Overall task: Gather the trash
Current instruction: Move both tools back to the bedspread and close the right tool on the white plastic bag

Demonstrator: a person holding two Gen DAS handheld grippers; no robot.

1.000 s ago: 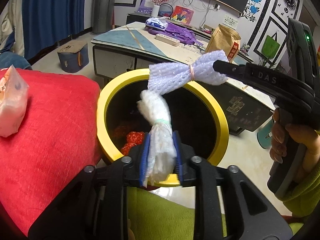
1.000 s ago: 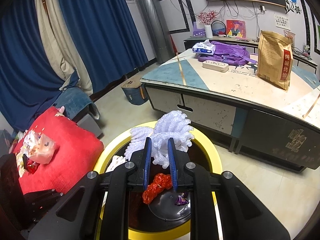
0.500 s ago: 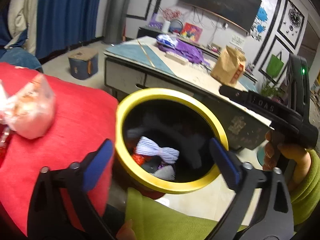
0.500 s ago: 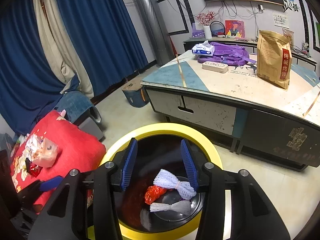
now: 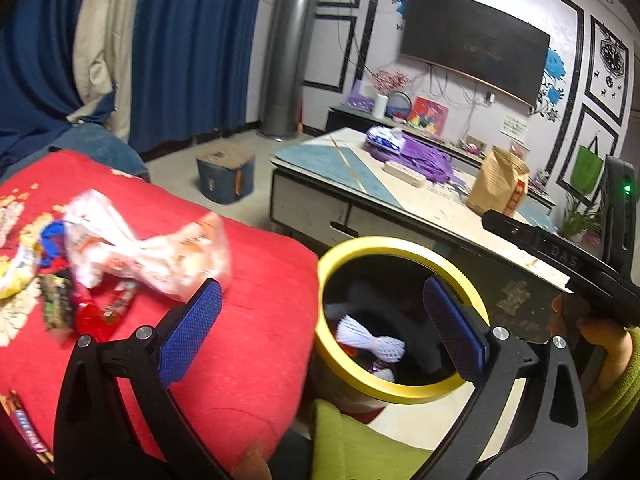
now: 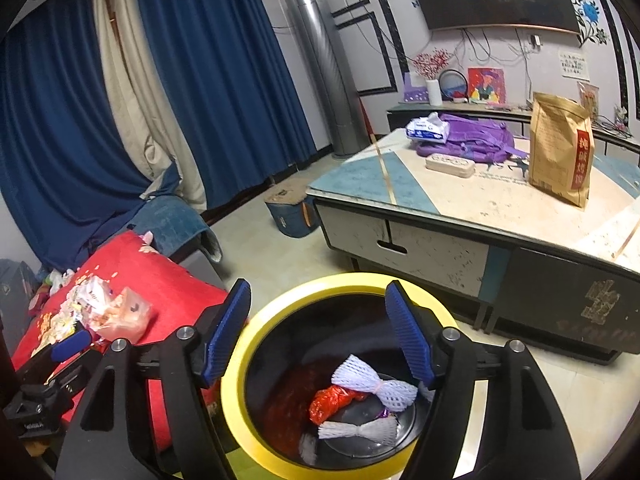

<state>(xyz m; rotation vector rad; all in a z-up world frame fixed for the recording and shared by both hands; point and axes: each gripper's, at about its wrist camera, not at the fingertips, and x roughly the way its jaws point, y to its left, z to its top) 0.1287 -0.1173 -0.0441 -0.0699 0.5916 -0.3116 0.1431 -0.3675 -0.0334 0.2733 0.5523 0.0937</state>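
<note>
Drop step complete: left gripper point(image 5: 320, 330) spread wide and empty, right gripper point(image 6: 318, 336) opening, nothing between; foam nets point(image 6: 374, 386) lie in the yellow-rimmed bin point(image 6: 340, 282); next, probably, wrappers point(image 5: 148, 250) on the red cushion point(image 5: 260, 320).

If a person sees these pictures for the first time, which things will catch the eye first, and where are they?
The yellow-rimmed bin stands on the floor just below both grippers, with two tied foam nets and a red wrapper lying inside it. Beside it on the left, a bright red cushion carries a heap of wrappers not yet collected. The right gripper hangs over the bin, its jaws opening with nothing between them.
</note>
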